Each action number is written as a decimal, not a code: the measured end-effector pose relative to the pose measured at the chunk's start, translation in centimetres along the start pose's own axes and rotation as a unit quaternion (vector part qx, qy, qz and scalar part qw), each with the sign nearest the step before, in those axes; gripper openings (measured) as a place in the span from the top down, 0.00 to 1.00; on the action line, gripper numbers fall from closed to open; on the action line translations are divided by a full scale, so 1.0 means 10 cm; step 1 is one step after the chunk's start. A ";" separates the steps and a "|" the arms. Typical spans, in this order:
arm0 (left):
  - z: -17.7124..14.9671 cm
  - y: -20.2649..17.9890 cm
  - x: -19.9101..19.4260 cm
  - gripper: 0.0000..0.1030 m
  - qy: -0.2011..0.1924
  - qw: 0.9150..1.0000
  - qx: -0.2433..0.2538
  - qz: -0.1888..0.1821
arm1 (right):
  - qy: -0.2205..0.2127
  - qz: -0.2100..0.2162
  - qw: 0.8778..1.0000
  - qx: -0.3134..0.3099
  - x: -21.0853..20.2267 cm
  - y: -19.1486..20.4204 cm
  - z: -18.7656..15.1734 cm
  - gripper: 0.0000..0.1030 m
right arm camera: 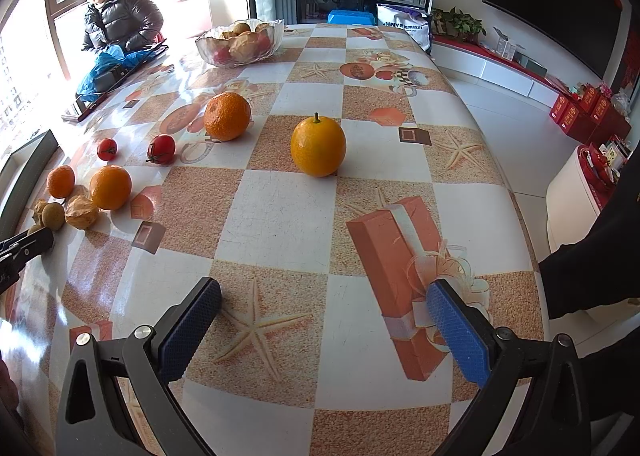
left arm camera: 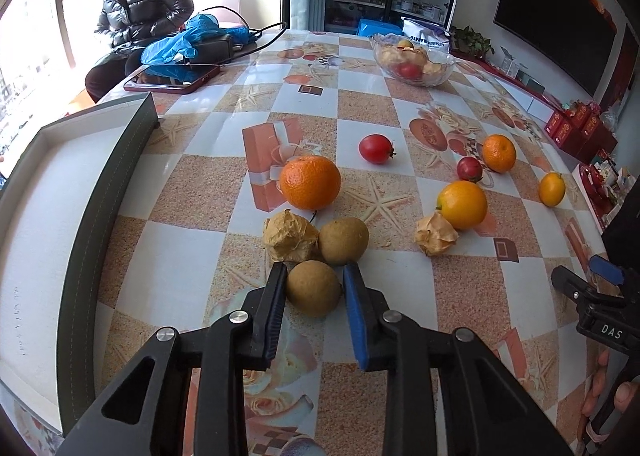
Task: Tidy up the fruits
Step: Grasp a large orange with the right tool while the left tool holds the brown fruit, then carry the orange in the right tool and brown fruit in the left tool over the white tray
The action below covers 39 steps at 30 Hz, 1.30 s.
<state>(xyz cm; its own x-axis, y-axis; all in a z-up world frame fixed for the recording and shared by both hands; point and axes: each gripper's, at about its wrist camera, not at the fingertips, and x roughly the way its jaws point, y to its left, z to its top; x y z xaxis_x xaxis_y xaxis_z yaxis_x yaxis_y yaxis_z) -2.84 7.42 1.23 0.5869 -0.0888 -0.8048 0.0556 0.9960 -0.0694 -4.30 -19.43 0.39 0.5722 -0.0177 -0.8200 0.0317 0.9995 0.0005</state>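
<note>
My left gripper [left arm camera: 315, 270] is shut on a round brown fruit [left arm camera: 313, 288] that rests on the table, with a pad pressing each side. Just beyond it lie a second brown fruit [left arm camera: 343, 240], a papery-husked fruit [left arm camera: 290, 236] and a large orange [left arm camera: 310, 182]. To the right are another husked fruit [left arm camera: 435, 234], a yellow orange [left arm camera: 462, 204], two tomatoes [left arm camera: 375, 149] and a mandarin [left arm camera: 499, 153]. My right gripper [right arm camera: 324, 290] hangs open over bare tablecloth, nothing between its fingers. A yellow-orange citrus [right arm camera: 318, 145] stands well ahead of it.
A shallow grey-walled box [left arm camera: 100, 183] lies at the table's left edge. At the far end stands a glass bowl [left arm camera: 442, 73] with fruit in it. A tablet and blue bag [left arm camera: 176, 51] lie at the back left, where a person sits. The table's right edge [right arm camera: 532, 240] drops to the floor.
</note>
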 end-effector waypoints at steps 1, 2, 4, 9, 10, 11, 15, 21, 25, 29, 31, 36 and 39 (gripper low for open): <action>0.00 0.00 0.00 0.69 -0.003 1.000 0.000 0.002 | 0.000 0.000 1.000 0.000 0.00 0.00 0.00 0.00; -0.01 -0.01 0.00 0.69 -0.005 1.000 0.002 0.005 | 0.000 0.001 1.000 -0.001 0.00 0.00 0.00 0.00; -0.02 -0.05 0.01 0.69 -0.011 1.000 0.010 0.016 | 0.002 0.004 1.000 -0.002 0.00 0.00 0.00 0.00; -0.06 -0.12 0.01 0.70 -0.022 0.999 0.027 0.038 | 0.003 0.033 0.999 -0.010 -0.01 -0.04 0.08 0.00; -0.06 -0.12 0.01 0.70 -0.022 0.999 0.028 0.038 | 0.003 0.027 1.000 -0.015 0.01 -0.04 0.11 0.00; -0.06 -0.11 0.01 0.70 -0.022 0.999 0.027 0.037 | 0.003 0.024 1.000 -0.021 0.04 -0.04 0.16 0.00; -0.06 -0.09 0.01 0.70 -0.021 0.999 0.022 0.031 | -0.005 0.037 0.999 -0.020 0.15 -0.05 0.36 0.26; -0.06 -0.09 0.01 0.70 -0.021 0.999 0.021 0.029 | -0.022 0.036 0.998 -0.038 0.29 0.07 0.66 0.37; -0.06 -0.09 0.01 0.70 -0.021 0.999 0.022 0.030 | -0.017 0.031 0.998 -0.043 0.40 0.10 0.74 0.64; -0.06 -0.09 0.01 0.70 -0.021 0.999 0.023 0.032 | -0.022 0.033 0.998 -0.043 0.37 0.10 0.70 0.64; -0.06 -0.09 0.01 0.70 -0.021 0.999 0.023 0.031 | -0.031 0.042 0.998 -0.035 0.30 0.07 0.65 0.64; -0.07 -0.09 0.00 0.70 -0.021 0.999 0.021 0.035 | -0.049 0.058 0.997 -0.033 0.03 0.13 0.47 0.64; -0.08 -0.08 -0.02 0.71 -0.015 0.999 0.016 0.032 | -0.042 0.052 0.995 -0.068 -0.07 0.34 0.32 0.64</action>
<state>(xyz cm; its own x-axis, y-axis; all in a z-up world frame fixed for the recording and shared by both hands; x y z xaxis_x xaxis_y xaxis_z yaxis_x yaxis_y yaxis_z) -3.58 6.62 0.97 0.6142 -0.0253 -0.7888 0.0427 0.9991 0.0012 -1.96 -16.07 2.84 0.6326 0.0898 -0.7693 -0.1400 0.9901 0.0004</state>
